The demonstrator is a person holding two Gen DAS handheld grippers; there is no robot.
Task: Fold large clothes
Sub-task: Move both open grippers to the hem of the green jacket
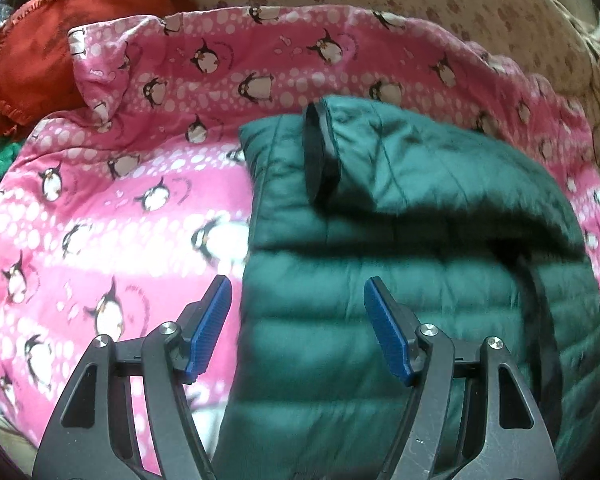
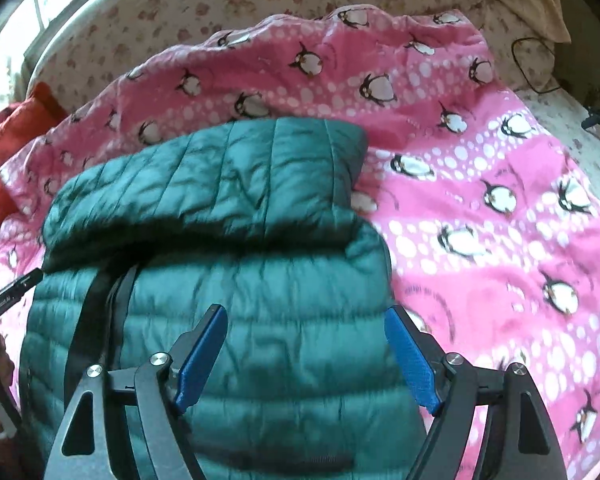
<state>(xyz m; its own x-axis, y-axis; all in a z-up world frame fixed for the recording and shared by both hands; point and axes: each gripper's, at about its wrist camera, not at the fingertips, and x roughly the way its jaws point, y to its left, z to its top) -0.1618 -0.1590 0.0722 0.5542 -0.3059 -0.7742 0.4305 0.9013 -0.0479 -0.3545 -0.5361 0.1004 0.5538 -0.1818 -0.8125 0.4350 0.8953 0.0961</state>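
Note:
A dark green quilted puffer jacket (image 1: 400, 280) lies on a pink penguin-print blanket (image 1: 100, 208). One sleeve with a black cuff (image 1: 318, 152) is folded across its body. My left gripper (image 1: 298, 292) is open and empty, just above the jacket's left edge. In the right wrist view the jacket (image 2: 228, 248) lies with its far part folded over and a black zipper strip (image 2: 96, 312) running down its left side. My right gripper (image 2: 306, 322) is open and empty above the jacket's right edge.
A red ruffled cloth (image 1: 60, 40) lies at the far left of the bed. A floral bedsheet (image 2: 180, 12) lies beyond the blanket (image 2: 500, 220). A black cable (image 2: 536, 64) lies at the far right. The other gripper's edge (image 2: 8, 300) shows at the left.

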